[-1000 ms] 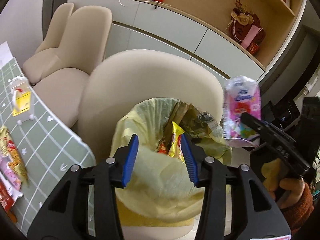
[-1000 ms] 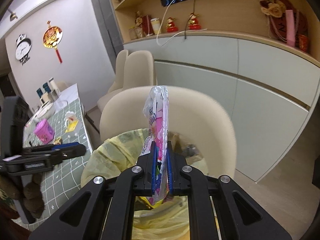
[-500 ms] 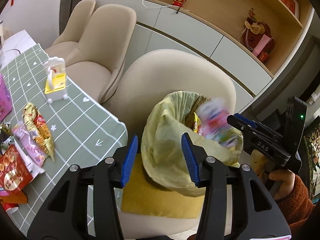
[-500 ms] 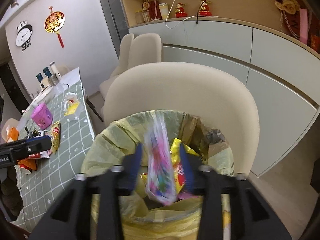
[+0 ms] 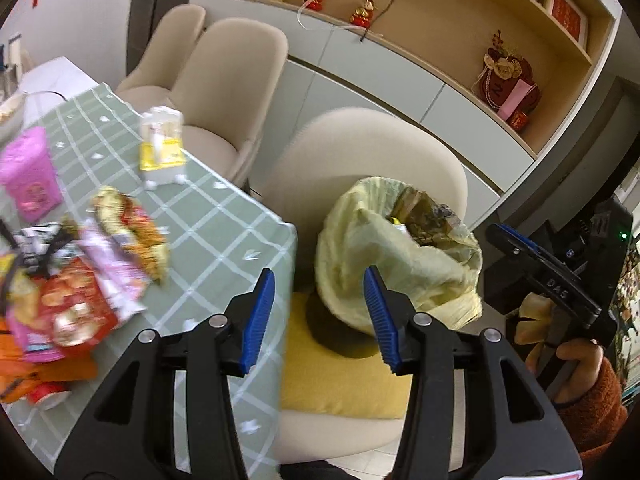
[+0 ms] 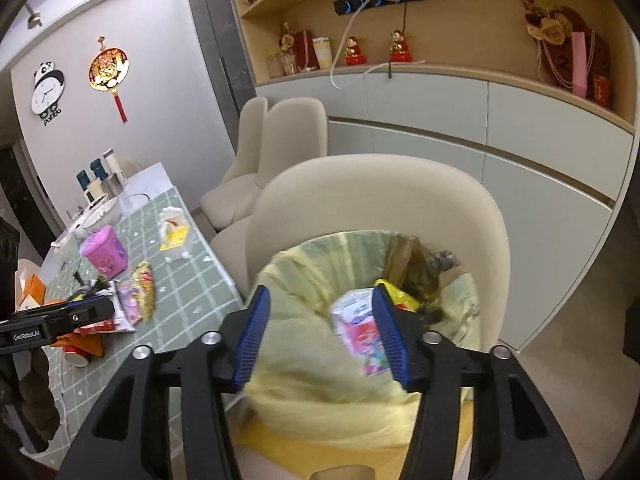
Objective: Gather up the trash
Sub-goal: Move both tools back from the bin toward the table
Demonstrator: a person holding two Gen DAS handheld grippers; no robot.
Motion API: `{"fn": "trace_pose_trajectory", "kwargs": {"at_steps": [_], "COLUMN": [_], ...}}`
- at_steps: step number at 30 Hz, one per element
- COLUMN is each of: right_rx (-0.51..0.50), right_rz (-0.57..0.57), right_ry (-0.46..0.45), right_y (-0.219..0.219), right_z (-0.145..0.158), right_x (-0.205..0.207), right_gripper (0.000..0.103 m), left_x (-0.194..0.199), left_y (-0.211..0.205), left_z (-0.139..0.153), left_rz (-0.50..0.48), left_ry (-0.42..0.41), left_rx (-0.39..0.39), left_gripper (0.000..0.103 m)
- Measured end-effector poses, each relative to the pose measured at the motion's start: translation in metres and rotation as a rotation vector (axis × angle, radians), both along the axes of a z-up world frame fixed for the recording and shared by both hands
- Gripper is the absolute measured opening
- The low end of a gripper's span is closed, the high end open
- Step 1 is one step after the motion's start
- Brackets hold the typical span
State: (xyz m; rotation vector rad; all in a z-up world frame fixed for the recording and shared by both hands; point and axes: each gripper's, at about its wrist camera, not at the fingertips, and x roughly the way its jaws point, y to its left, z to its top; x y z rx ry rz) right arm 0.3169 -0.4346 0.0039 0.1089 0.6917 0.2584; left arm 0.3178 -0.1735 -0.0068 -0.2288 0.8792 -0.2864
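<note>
A pink wrapper (image 6: pixel 362 330) lies inside the yellow bin bag (image 6: pixel 320 376) on a chair seat, below the right gripper (image 6: pixel 324 332), whose jaws have just been opening and hold nothing.

The left gripper (image 5: pixel 318 316), half spread and empty, faces the wrapper pile (image 5: pixel 80 280) on the checked tablecloth (image 5: pixel 212 240); best to pinch one loose edge, lift clear, and release only over the bag's mouth.

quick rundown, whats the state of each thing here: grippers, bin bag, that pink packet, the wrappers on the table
left gripper: open, empty
right gripper: jaws just opened, nothing clamped
bin bag: open-mouthed, partly filled
pink packet: lying loose inside the bag
wrappers: piled on the table, uncollected
</note>
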Motion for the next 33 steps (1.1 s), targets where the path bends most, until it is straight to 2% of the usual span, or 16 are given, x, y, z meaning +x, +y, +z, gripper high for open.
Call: {"fn": "trace_pose_trajectory", "kwargs": {"at_steps": [4,6,10,16,20,24,28,30,32,33], "right_rx": [0.000,-0.006,-0.031,-0.056,-0.051,-0.042,-0.059,-0.065,-0.069,-0.071], "right_rz": [0.019,0.040,0.101,0.144,0.168,0.203,0.235,0.241,0.240,0.234], "right_ry": [-0.018,-0.040,-0.003,0.031,0.053,0.081,0.092,0.103,0.118,0.124], "right_y": [0.033,0.053,0.096,0.158,0.183,0.199,0.211,0.211,0.210,0.209], "right_z": [0.008,0.011,0.010,0.002,-0.007,-0.015,-0.017,-0.018,-0.020,-0.021], "right_x": [-0.023,-0.035,-0.053,-0.076,-0.091,-0.103,-0.112,-0.114,-0.115,-0.116], "right_gripper": [0.058,0.058,0.058,0.058,0.058,0.058,0.058,0.058,0.058,0.058], "left_x": [-0.027,-0.044,-0.077,-0.116,-0.129,-0.134,-0.132,-0.126,-0.112,-0.103], "left_y": [0.037,0.062,0.120,0.200,0.239,0.257,0.256,0.254,0.252,0.250], "left_z": [0.009,0.014,0.019,0.018,0.004,-0.017,-0.046,-0.056,-0.063,-0.067], "left_rz": [0.036,0.066,0.149,0.287,0.336,0.352,0.320,0.292,0.272,0.278], "left_ry": [-0.036,-0.063,-0.098,-0.098,-0.052,-0.006,0.039,0.049,0.052,0.067], "left_rx": [0.043,0.073,0.109,0.081,0.042,-0.003,-0.016,-0.075,-0.125,-0.122], "left_gripper": [0.048,0.048,0.049,0.049,0.050,0.050,0.050,0.053,0.063,0.063]}}
